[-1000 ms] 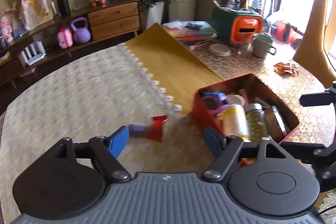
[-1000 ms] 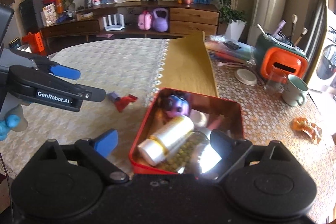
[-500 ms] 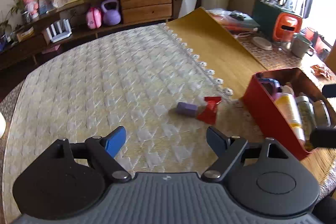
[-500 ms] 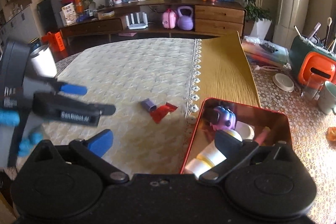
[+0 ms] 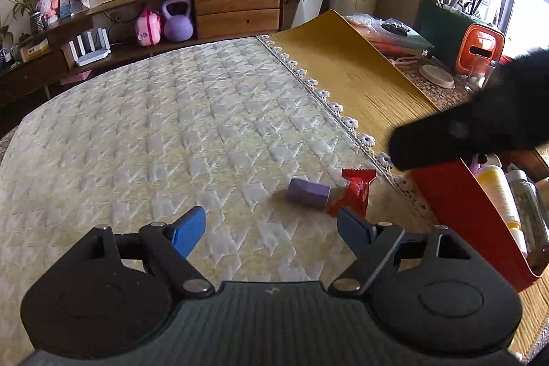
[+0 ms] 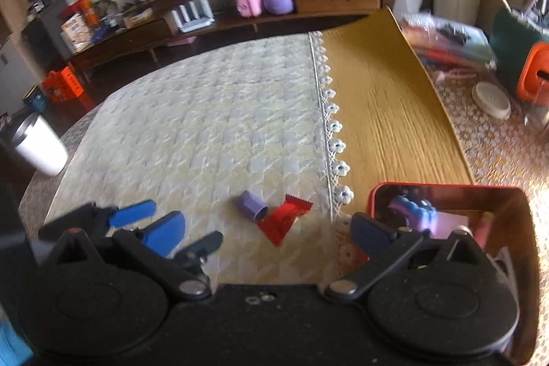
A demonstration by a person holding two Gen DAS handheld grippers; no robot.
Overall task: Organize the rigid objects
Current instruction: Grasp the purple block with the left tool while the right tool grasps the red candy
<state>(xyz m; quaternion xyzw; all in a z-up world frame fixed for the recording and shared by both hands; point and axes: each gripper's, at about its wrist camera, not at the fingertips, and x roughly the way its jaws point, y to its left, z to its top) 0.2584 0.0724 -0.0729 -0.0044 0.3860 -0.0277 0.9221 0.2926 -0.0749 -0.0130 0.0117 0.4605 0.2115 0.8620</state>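
Left wrist view: the left gripper (image 5: 271, 228) hangs spread and empty above the quilted cloth (image 5: 154, 126); a purple block (image 5: 308, 193) touches a red wrapper (image 5: 353, 194) near the lace edge (image 5: 339, 112), beside the red tin (image 5: 459, 211).

Right wrist view: the right gripper (image 6: 267, 234) is spread, empty, beside the tin's rim (image 6: 446, 187).

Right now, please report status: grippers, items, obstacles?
Left gripper open, empty. Right gripper open, empty. Purple block and red wrapper on cloth, outside red tin. Nothing between left gripper and block.
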